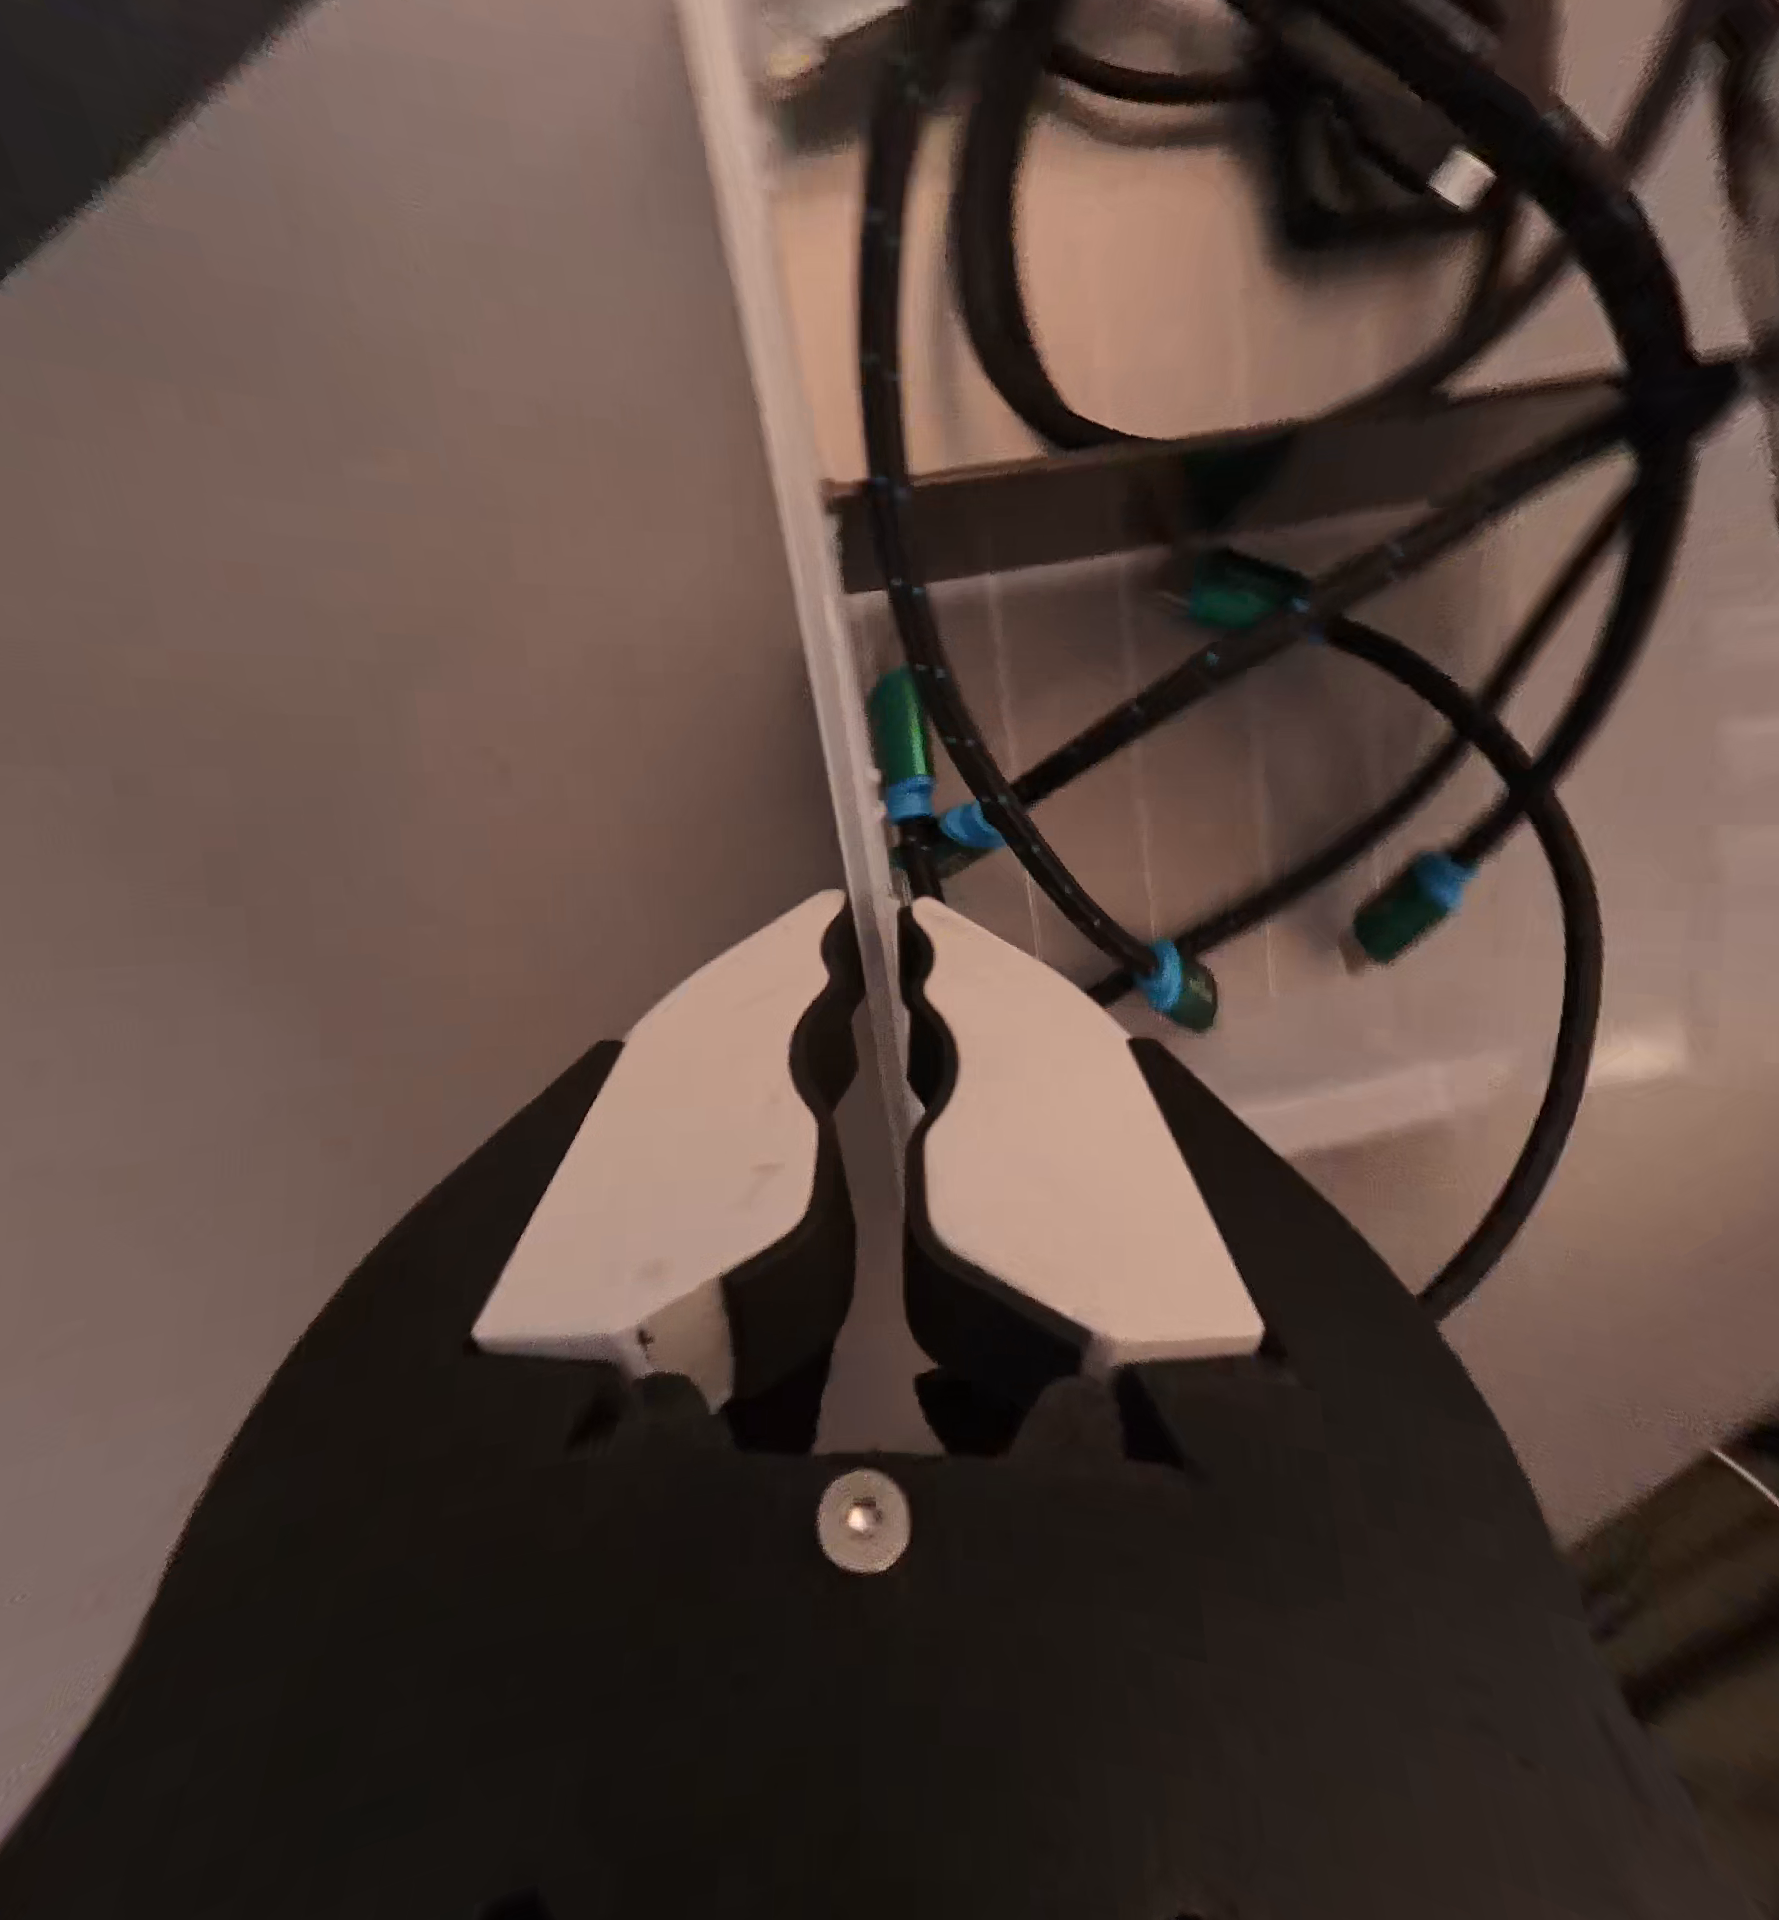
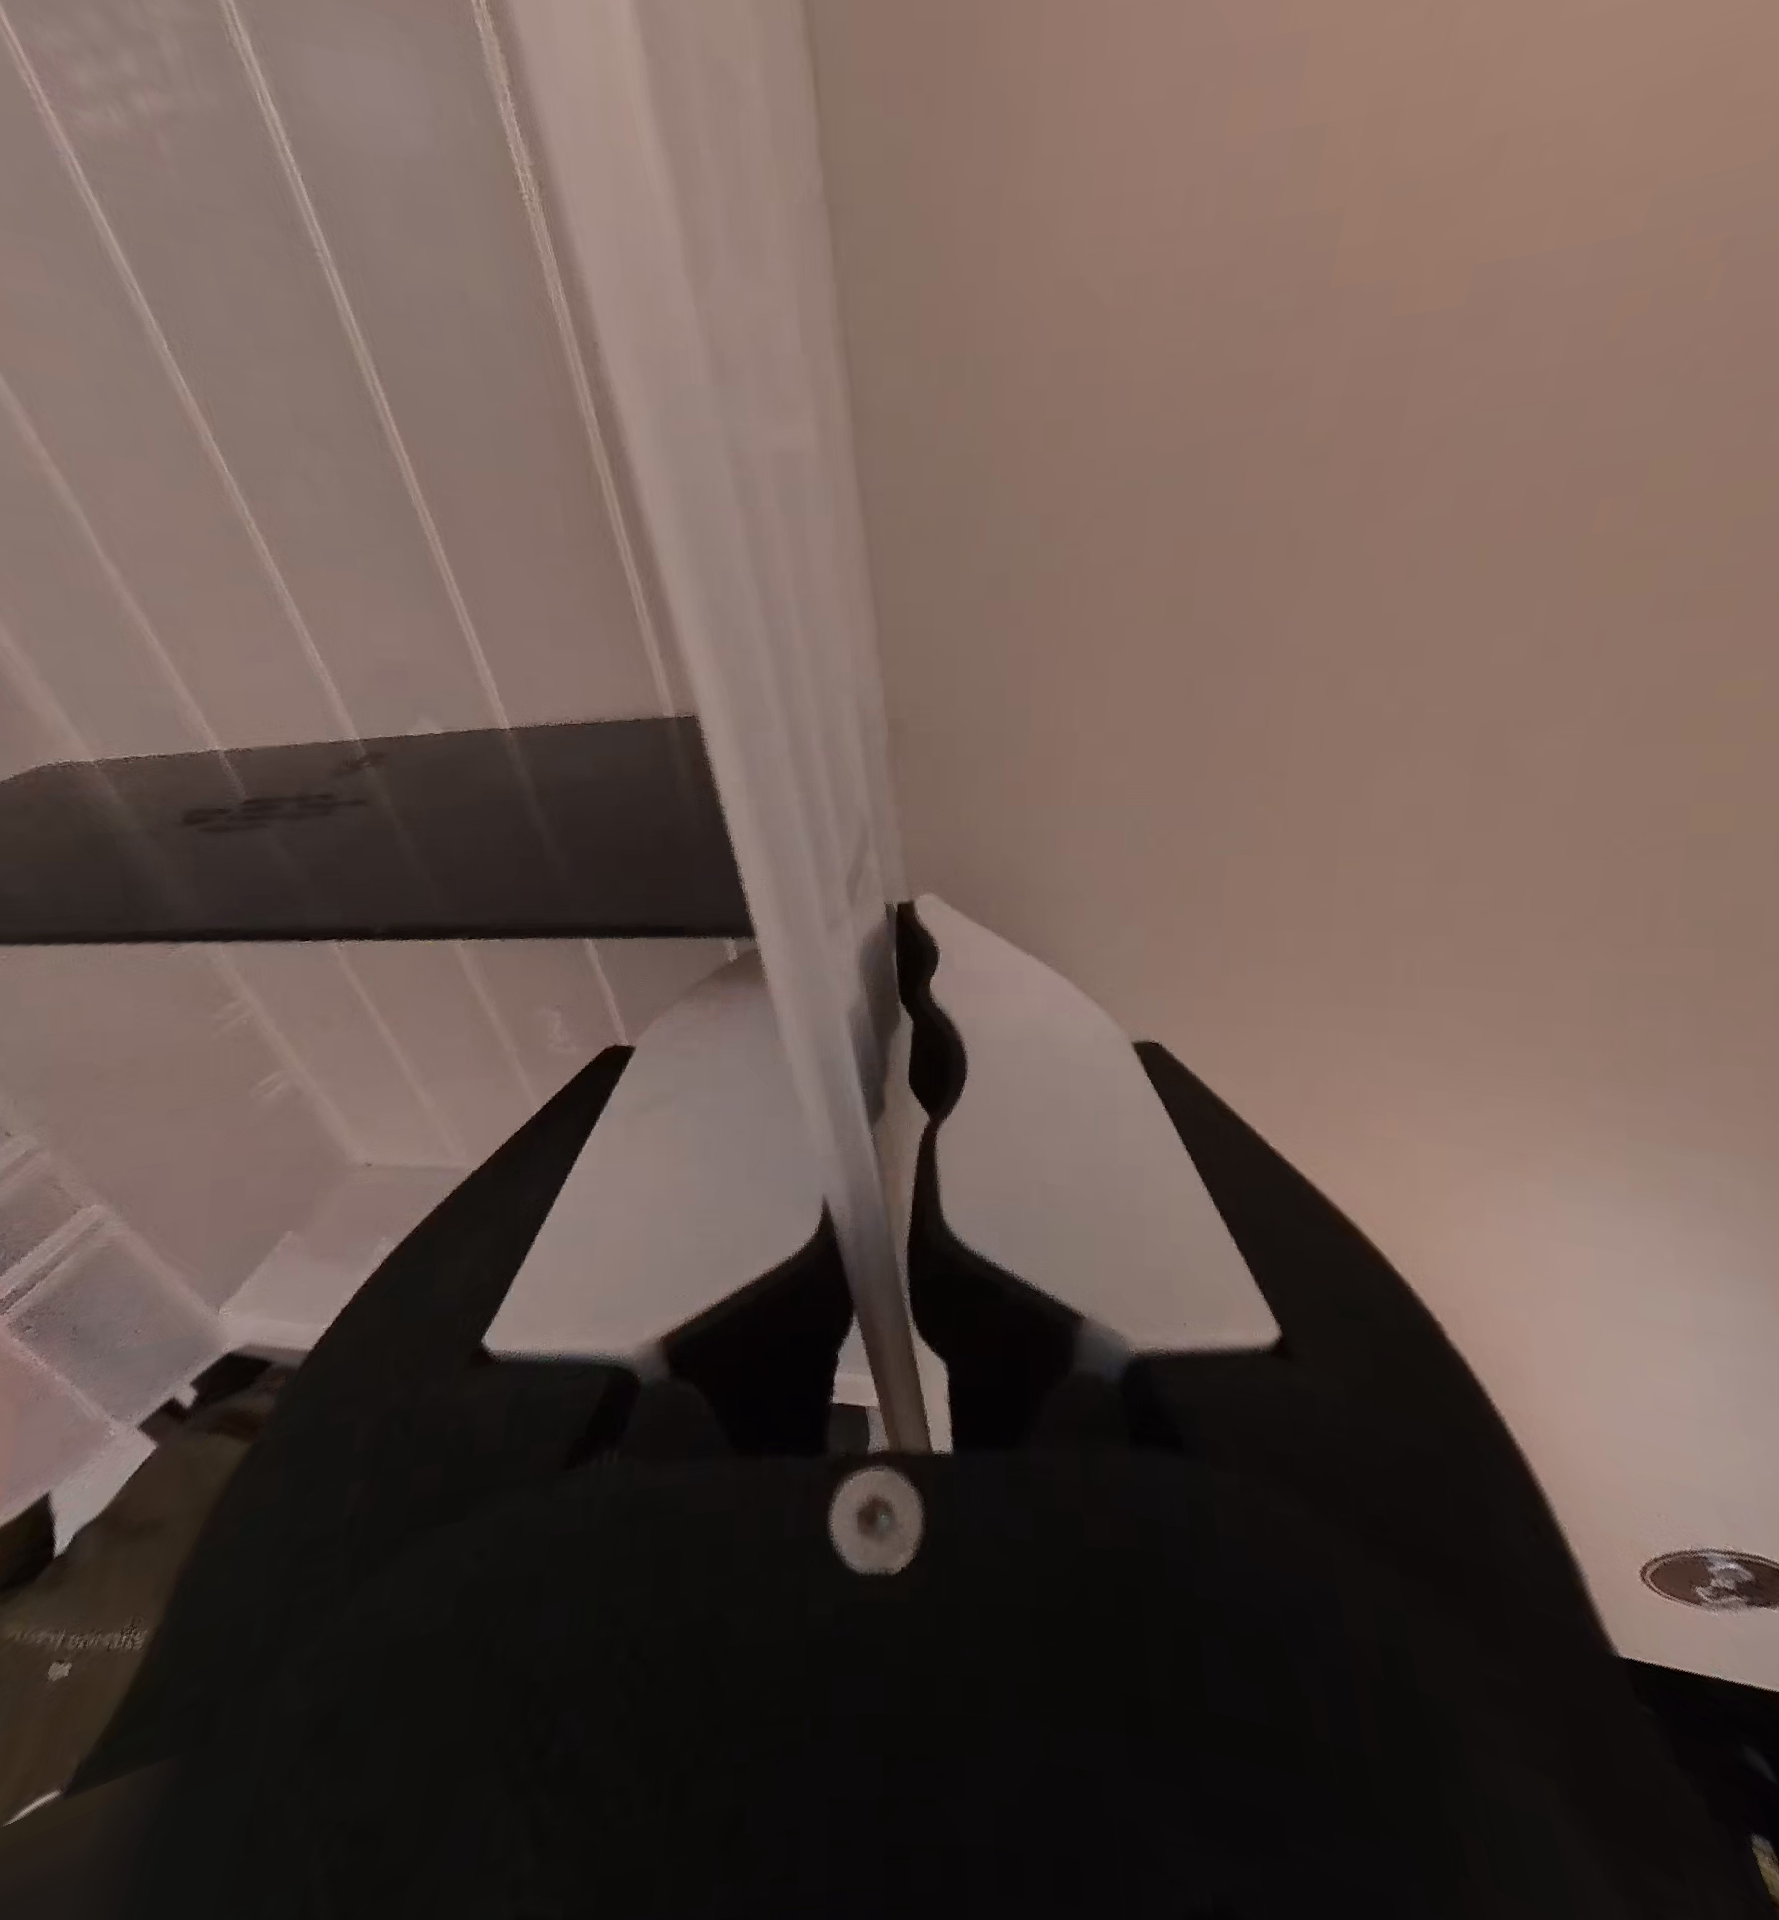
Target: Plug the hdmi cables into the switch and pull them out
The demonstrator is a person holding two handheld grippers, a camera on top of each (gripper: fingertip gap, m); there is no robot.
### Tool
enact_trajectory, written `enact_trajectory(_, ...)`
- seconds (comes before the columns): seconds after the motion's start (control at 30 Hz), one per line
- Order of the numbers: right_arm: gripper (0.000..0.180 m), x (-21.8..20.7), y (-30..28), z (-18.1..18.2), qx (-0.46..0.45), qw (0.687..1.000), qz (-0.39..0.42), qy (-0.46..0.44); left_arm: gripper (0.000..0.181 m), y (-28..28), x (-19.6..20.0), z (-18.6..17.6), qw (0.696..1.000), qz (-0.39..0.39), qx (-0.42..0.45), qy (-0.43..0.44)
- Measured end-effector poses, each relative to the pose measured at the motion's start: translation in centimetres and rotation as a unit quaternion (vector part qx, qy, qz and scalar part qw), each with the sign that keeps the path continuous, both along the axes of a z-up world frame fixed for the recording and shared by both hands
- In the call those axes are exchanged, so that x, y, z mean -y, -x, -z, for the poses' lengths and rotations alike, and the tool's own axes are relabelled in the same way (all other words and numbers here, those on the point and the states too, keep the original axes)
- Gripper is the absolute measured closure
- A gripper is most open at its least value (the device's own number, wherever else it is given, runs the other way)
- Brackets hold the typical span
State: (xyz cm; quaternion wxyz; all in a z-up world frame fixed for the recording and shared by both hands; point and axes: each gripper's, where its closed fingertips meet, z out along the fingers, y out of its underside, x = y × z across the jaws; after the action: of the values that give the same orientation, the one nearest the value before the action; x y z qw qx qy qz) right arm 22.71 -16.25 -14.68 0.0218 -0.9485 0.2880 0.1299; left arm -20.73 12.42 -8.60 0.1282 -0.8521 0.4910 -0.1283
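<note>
A translucent plastic bin holds several black braided HDMI cables [image 1: 978, 312] with green plugs [image 1: 897, 727] and blue collars. In the left wrist view my left gripper [image 1: 874, 909] is shut on the bin's thin rim [image 1: 760, 364], with both pads pressed against the wall. One green plug lies just past its fingertips, inside the bin. In the right wrist view my right gripper [image 2: 843, 935] is shut on another stretch of the bin's wall [image 2: 760, 520]; its left finger shows only through the plastic. A dark flat bar [image 2: 345, 831] shows through the bin in both views.
The bin stands on a pale table [image 2: 1384, 520] with a round grommet [image 2: 1723, 1579] near its front edge. A ribbed translucent plastic piece [image 2: 12, 1299] lies at the lower left. A person's dark garment [image 2: 54, 1662] is below it.
</note>
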Motion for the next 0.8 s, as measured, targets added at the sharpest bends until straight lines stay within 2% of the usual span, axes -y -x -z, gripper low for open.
enact_trajectory(0.13, 0.175, -0.1, -0.8, 0.0, 0.003, 1.000, 0.011, 0.000, 0.178, 5.6, -3.2, -0.1, 0.997, -0.081, 0.005, 0.012)
enact_trajectory(0.43, 0.175, 2.3, -4.6, 0.0, 0.049, 0.997, 0.061, 0.027, 0.175, 16.7, -5.8, -0.3, 0.973, -0.221, 0.050, 0.050)
enact_trajectory(0.8, 0.175, 1.7, -4.8, 0.0, 0.063, 0.996, 0.056, 0.028, 0.172, 24.0, -6.6, -0.5, 0.927, -0.349, 0.119, 0.066)
